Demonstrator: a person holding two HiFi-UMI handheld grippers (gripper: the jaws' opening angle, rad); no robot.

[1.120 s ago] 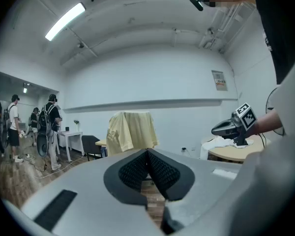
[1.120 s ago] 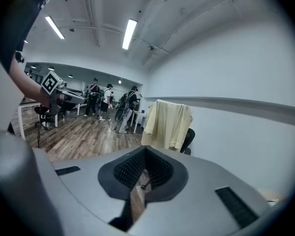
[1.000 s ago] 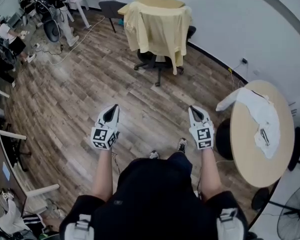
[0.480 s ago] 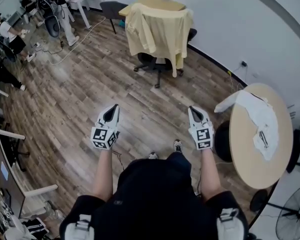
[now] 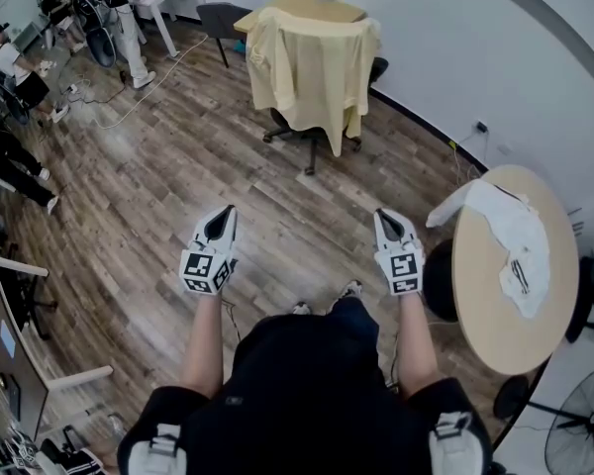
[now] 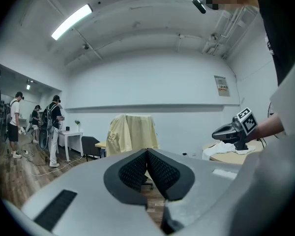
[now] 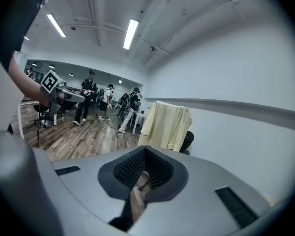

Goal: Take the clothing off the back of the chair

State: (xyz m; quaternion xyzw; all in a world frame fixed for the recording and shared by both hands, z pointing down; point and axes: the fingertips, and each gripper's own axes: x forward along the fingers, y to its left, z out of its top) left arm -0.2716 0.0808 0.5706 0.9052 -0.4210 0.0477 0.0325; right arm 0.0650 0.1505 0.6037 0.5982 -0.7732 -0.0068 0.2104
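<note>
Soft, matt, pale yellow cloth in the shirt (image 5: 312,62), lightly creased where draped on the office chair (image 5: 307,132); dull black plastic at the chair's base. Brown wood-look planks across the floor (image 5: 158,166), grained, with a faint sheen. Smooth, light wood-look top on the round surface (image 5: 495,305), under crumpled white cloth (image 5: 515,236). Smooth, matt grey plastic over the shells of the left gripper (image 6: 147,151) and right gripper (image 7: 145,149); darker pads (image 6: 135,170) with a fine ribbed, rubbery-looking texture. Flat, matt black-and-white print on the marker cubes (image 5: 206,270). Plain matt white on the wall (image 5: 475,38).
</note>
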